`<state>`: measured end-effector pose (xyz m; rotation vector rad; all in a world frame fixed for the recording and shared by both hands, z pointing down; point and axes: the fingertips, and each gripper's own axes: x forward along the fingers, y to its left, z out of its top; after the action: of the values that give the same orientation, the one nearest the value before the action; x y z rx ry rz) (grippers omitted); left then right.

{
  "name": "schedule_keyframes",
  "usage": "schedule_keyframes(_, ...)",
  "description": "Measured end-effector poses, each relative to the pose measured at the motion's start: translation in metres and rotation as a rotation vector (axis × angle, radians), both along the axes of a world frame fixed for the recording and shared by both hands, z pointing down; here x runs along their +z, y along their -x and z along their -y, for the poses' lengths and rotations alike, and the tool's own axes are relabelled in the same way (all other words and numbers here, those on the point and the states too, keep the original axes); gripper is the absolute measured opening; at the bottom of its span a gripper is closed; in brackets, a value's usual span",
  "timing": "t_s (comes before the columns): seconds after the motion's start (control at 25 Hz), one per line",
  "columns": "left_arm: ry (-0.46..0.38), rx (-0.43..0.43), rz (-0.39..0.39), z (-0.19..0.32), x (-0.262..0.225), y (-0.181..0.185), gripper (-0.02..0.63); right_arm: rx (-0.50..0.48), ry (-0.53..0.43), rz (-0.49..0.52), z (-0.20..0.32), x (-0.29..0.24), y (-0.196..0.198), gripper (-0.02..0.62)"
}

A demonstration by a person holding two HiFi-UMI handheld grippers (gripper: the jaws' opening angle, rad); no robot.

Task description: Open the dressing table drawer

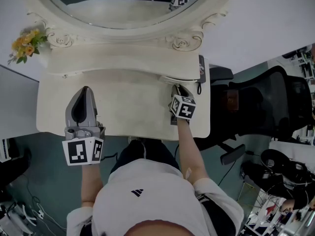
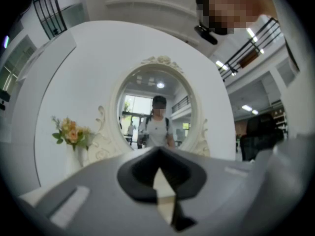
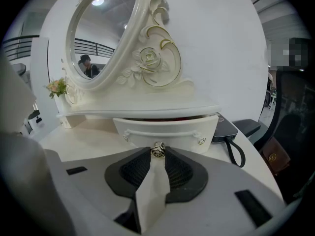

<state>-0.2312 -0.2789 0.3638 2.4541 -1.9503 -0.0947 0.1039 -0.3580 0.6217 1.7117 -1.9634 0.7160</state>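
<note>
- The drawer (image 3: 165,132) is seen at the centre of the right gripper view, under the shelf of the dressing table (image 1: 123,112). Its front is drawn slightly forward, with a dark gap above it.
- The drawer's small metal knob (image 3: 158,150) is pinched between the jaws of the right gripper (image 3: 158,154), at centre right in the head view.
- The left gripper (image 2: 158,151) is held level over the tabletop at lower left of the head view; its jaw tips are closed together on nothing.
- Flowers (image 1: 27,43) are placed at upper left, beside the oval mirror (image 1: 123,4).
</note>
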Motion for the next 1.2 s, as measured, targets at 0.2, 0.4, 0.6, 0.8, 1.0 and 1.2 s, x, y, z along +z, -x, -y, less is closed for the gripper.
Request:
schedule_keyframes(0.2,0.000,0.002,-0.001,0.000,0.001,0.002,0.008,-0.003,0.002,-0.001,-0.005,0.001,0.001,0.092)
schedule_keyframes(0.4,-0.004,0.010,0.000,-0.002,0.000,0.000,0.008,-0.001,0.004,0.001,-0.008,0.002,0.001,0.092)
schedule_keyframes(0.6,-0.007,0.009,0.004,-0.003,-0.002,-0.001,0.008,0.002,0.004,0.002,-0.008,0.001,0.001,0.092)
schedule_keyframes(0.8,-0.012,0.008,0.005,-0.003,-0.003,-0.001,0.009,0.000,0.001,0.004,-0.011,0.001,0.002,0.092)
schedule_keyframes(1.0,-0.012,0.007,0.008,-0.005,-0.005,-0.003,0.008,-0.007,0.000,0.003,-0.014,0.001,0.002,0.092)
schedule_keyframes(1.2,-0.015,0.007,0.012,-0.004,-0.006,-0.005,0.008,-0.007,-0.003,0.012,-0.017,0.004,0.003,0.092)
